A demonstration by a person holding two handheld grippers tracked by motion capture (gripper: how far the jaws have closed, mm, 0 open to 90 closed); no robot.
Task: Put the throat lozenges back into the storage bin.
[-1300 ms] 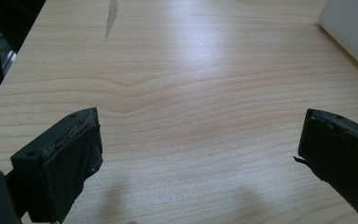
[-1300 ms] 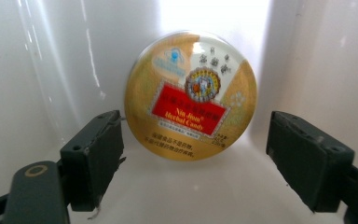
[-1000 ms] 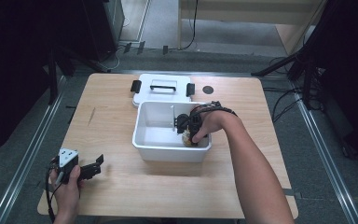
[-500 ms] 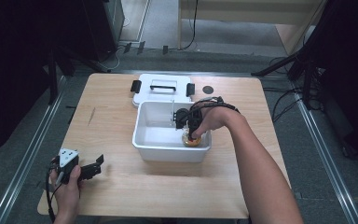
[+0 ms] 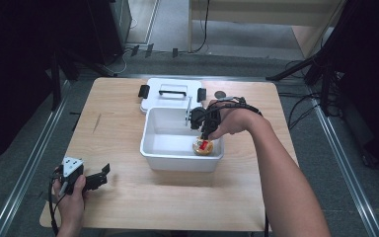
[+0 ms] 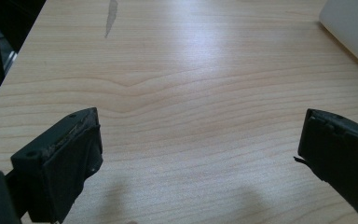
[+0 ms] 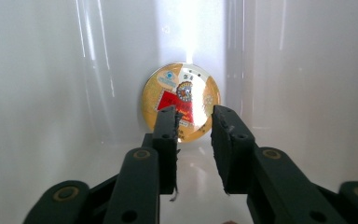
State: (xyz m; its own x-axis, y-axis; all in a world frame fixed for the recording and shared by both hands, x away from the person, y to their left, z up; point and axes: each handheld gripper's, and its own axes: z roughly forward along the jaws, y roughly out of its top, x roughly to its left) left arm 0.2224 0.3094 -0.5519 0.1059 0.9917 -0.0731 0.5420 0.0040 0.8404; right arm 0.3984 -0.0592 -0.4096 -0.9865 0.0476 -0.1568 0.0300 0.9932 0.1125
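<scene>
A round golden tin (image 5: 203,147) with a red label lies on the floor of the white plastic bin (image 5: 180,160), near its front right corner. My right gripper (image 5: 205,135) hangs just above it, pointing down into the bin. In the right gripper view its jaws (image 7: 193,114) have just been closing and stand shut with nothing between them, the tin (image 7: 181,100) lying beyond their tips. My left gripper (image 5: 102,177) rests at the table's front left, held by a hand. The left gripper view shows it open (image 6: 198,135) over bare wood.
The bin's white lid (image 5: 170,94) with black clips lies flat behind the bin. A small dark round object (image 5: 220,94) sits to the lid's right. Bare wooden table (image 5: 118,128) stretches between the left gripper and the bin.
My right hand has lifted out of the bin's bottom, uncovering the tin, which stays on the bin floor. The left hand has not moved.
</scene>
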